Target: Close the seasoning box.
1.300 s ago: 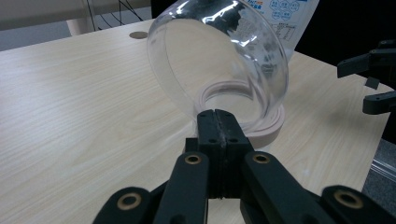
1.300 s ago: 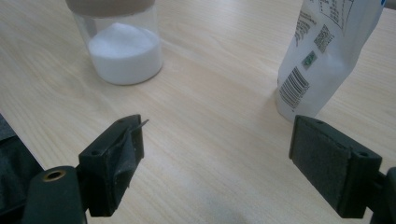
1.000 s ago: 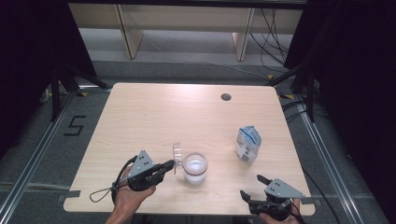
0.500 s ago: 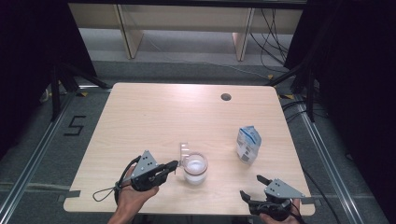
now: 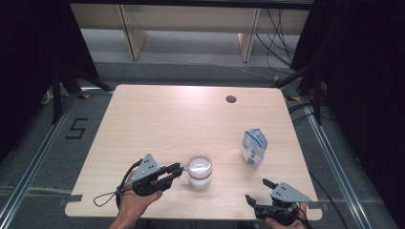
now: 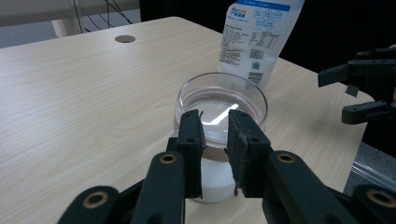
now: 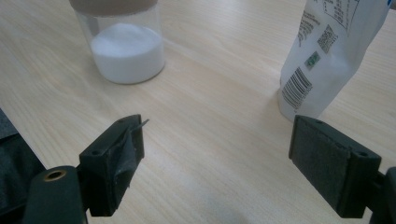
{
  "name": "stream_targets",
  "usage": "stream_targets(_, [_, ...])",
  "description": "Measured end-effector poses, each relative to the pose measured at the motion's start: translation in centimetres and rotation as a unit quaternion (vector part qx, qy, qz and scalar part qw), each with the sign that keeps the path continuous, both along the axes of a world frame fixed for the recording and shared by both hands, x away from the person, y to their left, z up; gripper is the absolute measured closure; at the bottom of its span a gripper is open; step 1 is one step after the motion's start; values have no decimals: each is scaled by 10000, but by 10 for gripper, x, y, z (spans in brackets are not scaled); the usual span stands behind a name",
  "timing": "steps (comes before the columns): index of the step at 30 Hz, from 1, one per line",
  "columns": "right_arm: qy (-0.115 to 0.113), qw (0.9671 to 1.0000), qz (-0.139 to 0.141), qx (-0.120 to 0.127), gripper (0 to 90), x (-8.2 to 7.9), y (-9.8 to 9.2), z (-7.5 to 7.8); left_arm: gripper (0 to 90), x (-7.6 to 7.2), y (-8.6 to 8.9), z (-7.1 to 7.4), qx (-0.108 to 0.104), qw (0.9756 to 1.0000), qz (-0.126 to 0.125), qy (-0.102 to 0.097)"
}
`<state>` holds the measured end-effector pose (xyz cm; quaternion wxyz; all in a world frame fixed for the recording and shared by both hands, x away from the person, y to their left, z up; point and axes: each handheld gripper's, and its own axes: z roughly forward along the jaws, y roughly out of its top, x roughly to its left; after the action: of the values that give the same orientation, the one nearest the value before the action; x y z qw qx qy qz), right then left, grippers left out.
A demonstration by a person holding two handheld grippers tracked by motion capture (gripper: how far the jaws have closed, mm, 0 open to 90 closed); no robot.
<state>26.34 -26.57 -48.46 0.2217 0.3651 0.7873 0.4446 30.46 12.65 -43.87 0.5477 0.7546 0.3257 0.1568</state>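
**Here, a lid sits on a jar, and the jaws part**

Plainly, the jar [image 5: 199, 170] stands near the table's [image 5: 157, 119] front edge, a clear round glass with white powder heaped in its lower half. A clear flat lid [image 6: 222, 100] lies across its mouth; in the high view lid and rim blur into one pale ring, and how firmly the lid sits cannot be told. The left gripper [image 5: 177, 168] lies level with its tips just beside the jar's rim. In the left gripper view its black, rough-padded jaws stand a narrow gap apart, having just been opening, with nothing pinched between them; they hide the jar's near wall.

The right gripper [image 5: 258, 191] rests at the table's front right corner, well apart from the jar, jaws spread wide and empty. Its hand is cut off by the lower frame edge.

A white pouch [image 5: 253, 147] with blue print stands upright to the right of the jar, soft and creased. Its top is cut off in both gripper views, and the small print is unreadable. A dark round hole [image 5: 231, 99] marks the pale wood-grain tabletop.
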Motion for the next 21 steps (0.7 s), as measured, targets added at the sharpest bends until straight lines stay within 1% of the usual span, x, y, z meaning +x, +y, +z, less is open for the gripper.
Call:
stream_targets(1, [72,10000,-36,7,188,-1,1,0,738,0,0,-1,-55,10000,-29,-9])
stream_targets(2, [89,10000,10,20,188,-1,2,0,728,-1,1,0,-25,10000,1,10])
stream_targets(3, [70,10000,-43,1,188,-1,2,0,719,-2,2,0,-13,10000,-6,23])
stream_targets(4, [124,9999,-38,40,188,-2,3,0,709,-2,2,0,-44,10000,-21,23])
stream_targets(5, [130,9999,-24,48,188,-2,3,0,691,-2,3,0,-87,9999,-27,69])
stream_targets(6, [142,9999,-60,17,188,-2,2,1,664,-3,4,0,-129,9999,-10,94])
stream_targets(7, [61,10000,-47,1,188,-1,1,0,630,-3,4,-1,-182,9997,-3,149])
stream_targets(8, [140,9999,-74,31,187,-2,2,1,604,-4,5,-1,-205,9996,-51,178])
stream_targets(9, [79,9999,-68,15,187,-1,1,0,582,-6,6,-1,-162,9996,3,237])
stream_targets(10, [69,10000,18,26,187,0,1,0,554,-7,7,-1,-154,9996,15,231])
stream_targets(11, [97,9999,3,47,187,0,2,0,528,-8,8,-1,-150,9996,14,240])
stream_targets(12, [90,10000,6,2,187,0,1,0,500,-9,8,-2,-154,9995,38,290])
stream_targets(13, [22,10000,3,-49,187,0,1,0,473,-9,8,-3,-221,9992,75,336])
stream_targets(14, [103,9999,-1,7,187,-1,2,0,445,-10,9,-4,-168,9992,69,353])
stream_targets(15, [38,10000,6,-32,187,0,1,1,425,-12,9,-5,-162,9990,84,402])
stream_targets(16, [71,10000,-23,8,186,-1,2,0,406,-13,10,-6,-140,9990,103,418])
stream_targets(17, [71,10000,-21,6,186,-1,2,0,397,-14,10,-7,-165,9989,116,425])
stream_targets(18, [46,10000,-9,-6,185,-1,2,0,379,-15,11,-8,-146,9990,81,411])
stream_targets(19, [57,10000,-8,-25,185,-1,2,0,367,-17,12,-9,-171,9987,109,474])
stream_targets(20, [133,9999,-17,49,185,-2,3,0,353,-17,13,-10,-174,9989,56,437])
stream_targets(21, [80,10000,-4,31,184,-1,3,0,344,-19,14,-12,-171,9987,87,478])
